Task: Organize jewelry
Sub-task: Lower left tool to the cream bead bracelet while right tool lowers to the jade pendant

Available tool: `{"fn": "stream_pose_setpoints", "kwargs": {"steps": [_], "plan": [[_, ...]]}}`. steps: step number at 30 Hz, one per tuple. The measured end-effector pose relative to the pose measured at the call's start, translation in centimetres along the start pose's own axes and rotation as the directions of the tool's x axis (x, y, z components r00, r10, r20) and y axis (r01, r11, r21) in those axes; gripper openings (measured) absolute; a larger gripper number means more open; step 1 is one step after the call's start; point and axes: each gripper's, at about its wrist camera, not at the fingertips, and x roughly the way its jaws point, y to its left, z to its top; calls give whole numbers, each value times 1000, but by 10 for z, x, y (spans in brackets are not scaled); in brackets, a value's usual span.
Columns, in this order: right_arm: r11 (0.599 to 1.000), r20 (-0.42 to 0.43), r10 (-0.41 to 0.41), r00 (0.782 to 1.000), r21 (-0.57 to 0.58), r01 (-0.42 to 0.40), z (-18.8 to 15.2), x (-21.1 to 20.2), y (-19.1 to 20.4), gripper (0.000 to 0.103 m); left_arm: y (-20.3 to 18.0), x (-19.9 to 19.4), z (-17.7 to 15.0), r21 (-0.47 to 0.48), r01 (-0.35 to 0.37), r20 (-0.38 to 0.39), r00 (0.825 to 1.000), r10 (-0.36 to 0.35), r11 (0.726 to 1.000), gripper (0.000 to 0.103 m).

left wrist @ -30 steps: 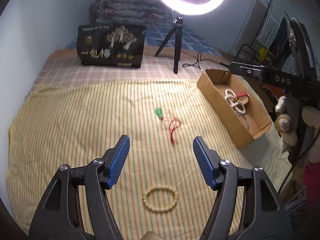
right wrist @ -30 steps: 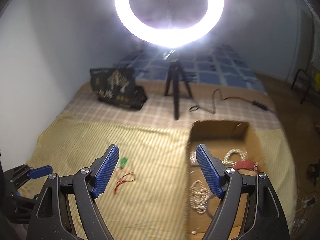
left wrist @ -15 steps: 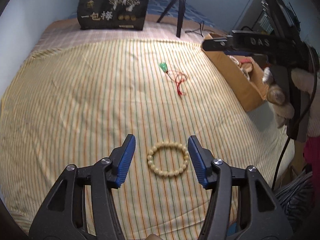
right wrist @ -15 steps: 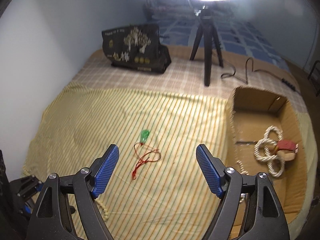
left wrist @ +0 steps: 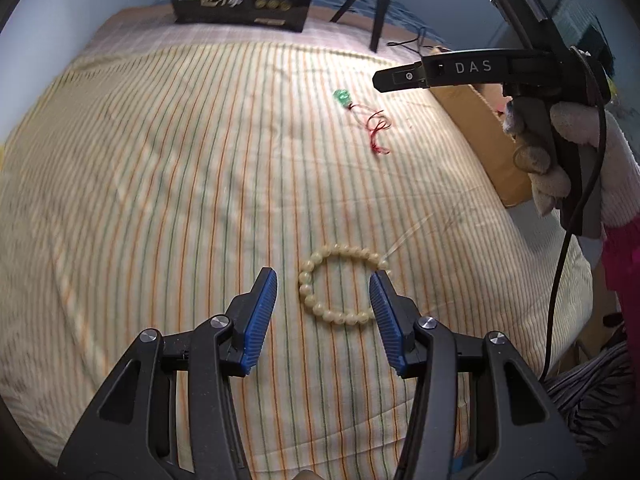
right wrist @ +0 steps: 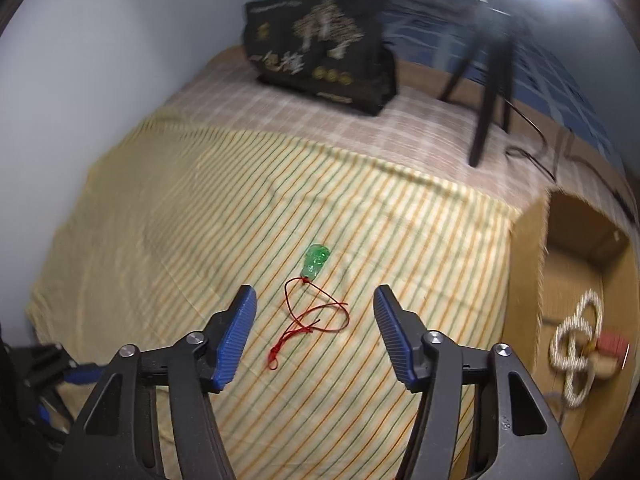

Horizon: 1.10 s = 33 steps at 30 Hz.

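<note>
A cream bead bracelet lies on the striped yellow cloth. My left gripper is open and low over it, its blue pads on either side of the ring. A green pendant on a red cord lies further out; it also shows in the left wrist view. My right gripper is open just above the cord, its jaws astride it. A cardboard box at the right holds a white bead string and a red piece.
A black gift bag and a ring-light tripod with a cable stand at the back of the bed. The wall runs along the left. The bed's edge drops off at the right, past the box.
Both grippers have come down and forward. The left one now straddles the bracelet; the right one swung left from over the box to over the pendant cord.
</note>
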Motion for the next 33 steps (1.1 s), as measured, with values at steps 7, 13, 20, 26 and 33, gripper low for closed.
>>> {"fn": "stream_pose_setpoints", "kwargs": {"steps": [7,13,20,26,33], "plan": [[995,-51,15,999,-100,-20,7,27,9,45,1,8,-5,-56,-23,10,1000,24,998,44],[990,-71,-32,997,-140,21,11,47,10,41,-3,12,-2,-60,-58,14,998,59,996,44],[986,-86,-57,995,-163,43,18,64,17,41,-1,17,2,-61,-82,6,997,83,995,44],[985,-92,-55,994,-167,39,21,69,18,39,-3,20,3,-50,-95,7,995,95,994,44],[987,-98,-44,994,-160,28,20,71,14,31,-3,22,2,-35,-121,5,993,122,992,35]]}}
